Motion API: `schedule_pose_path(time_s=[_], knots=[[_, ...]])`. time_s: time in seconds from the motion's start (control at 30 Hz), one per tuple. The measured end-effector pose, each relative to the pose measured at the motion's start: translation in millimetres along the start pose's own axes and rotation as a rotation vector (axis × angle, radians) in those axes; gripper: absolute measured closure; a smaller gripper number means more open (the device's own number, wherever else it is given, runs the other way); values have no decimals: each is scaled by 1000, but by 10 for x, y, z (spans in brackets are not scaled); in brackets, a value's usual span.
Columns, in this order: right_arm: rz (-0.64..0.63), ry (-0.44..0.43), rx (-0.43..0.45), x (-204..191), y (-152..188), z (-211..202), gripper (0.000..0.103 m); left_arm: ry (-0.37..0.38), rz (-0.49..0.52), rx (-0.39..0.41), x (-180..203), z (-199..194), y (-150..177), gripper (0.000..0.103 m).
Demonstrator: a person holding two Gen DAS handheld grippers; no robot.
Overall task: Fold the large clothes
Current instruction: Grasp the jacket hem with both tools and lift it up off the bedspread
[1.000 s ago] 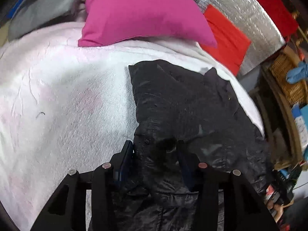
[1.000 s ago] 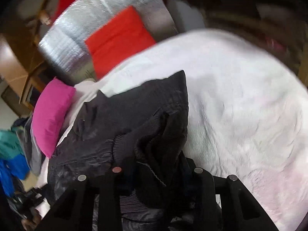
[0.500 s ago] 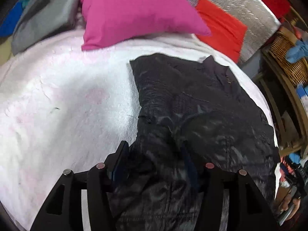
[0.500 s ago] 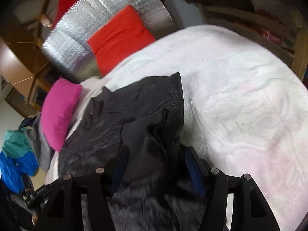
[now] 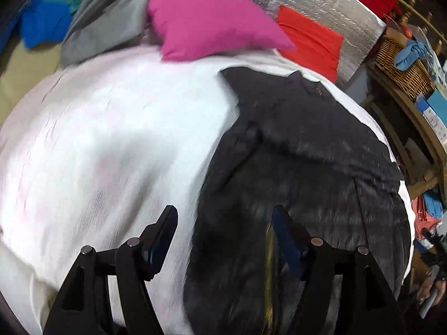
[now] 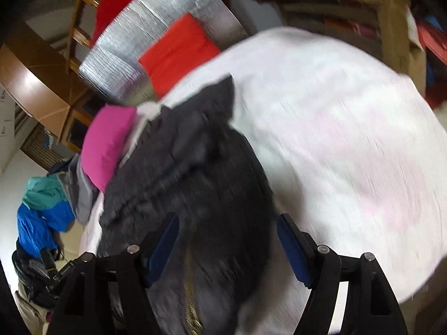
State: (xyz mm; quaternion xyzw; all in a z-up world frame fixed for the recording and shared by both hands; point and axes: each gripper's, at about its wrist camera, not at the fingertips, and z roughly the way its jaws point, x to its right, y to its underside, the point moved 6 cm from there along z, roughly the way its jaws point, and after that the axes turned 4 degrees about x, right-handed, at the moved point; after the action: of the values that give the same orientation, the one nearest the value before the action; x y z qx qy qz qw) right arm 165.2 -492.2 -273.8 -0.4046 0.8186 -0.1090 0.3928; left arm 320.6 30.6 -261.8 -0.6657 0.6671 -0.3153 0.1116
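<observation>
A white bed cover (image 5: pixel 106 145) carries the black jacket (image 5: pixel 301 173), folded over itself on the bed's right side below a pink pillow (image 5: pixel 212 25), more folds apparently to come. The left gripper (image 5: pixel 225 240) and right gripper (image 6: pixel 227 240), jaws just spread apart, hold nothing. Motion blur hides the seams, and the jacket's near hem is cut off.
</observation>
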Motion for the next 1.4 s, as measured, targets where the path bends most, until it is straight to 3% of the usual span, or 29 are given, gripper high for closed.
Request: schedule_pose_path(time_s=[0.17, 0.23, 0.3, 0.4, 0.43, 0.53, 0.67, 0.77, 0.93, 1.03, 1.1, 1.23, 1.33, 1.4], knots=[[64, -18, -45, 154, 16, 231, 27, 46, -163, -105, -316, -93, 509, 31], [118, -64, -72, 194, -13, 367, 27, 60, -200, -131, -356, -123, 669, 31], [173, -122, -91, 199, 8, 463, 25, 70, -207, -157, -358, -135, 821, 31], [152, -196, -119, 71, 65, 441, 25, 89, -202, -200, -330, -156, 1062, 31], [140, -248, -154, -9, 124, 417, 25, 100, -200, -215, -321, -156, 1123, 31], [11, -274, -183, -211, 263, 273, 25, 127, -181, -265, -264, -142, 1285, 31], [-97, -397, -242, -450, 504, 52, 25, 178, -103, -267, -76, -219, 1388, 32], [-210, -454, -314, -619, 738, -50, 24, 142, -22, -242, 6, -274, 1430, 32], [-265, -555, -389, -734, 903, -135, 23, 156, -44, -223, -11, -307, 1421, 32], [-298, -673, -395, -899, 981, -287, 23, 123, -41, -235, -63, -272, 1437, 32], [-312, -666, -360, -936, 1002, -348, 23, 103, -48, -248, -82, -209, 1421, 31], [-228, -487, -387, -661, 996, -146, 23, 85, -52, -316, -120, -120, 1524, 30], [-223, -413, -391, -528, 1029, -142, 23, 74, -20, -393, -82, -48, 1683, 29], [-214, -372, -399, -429, 1084, -153, 23, 72, 1, -397, -58, -53, 1720, 30]])
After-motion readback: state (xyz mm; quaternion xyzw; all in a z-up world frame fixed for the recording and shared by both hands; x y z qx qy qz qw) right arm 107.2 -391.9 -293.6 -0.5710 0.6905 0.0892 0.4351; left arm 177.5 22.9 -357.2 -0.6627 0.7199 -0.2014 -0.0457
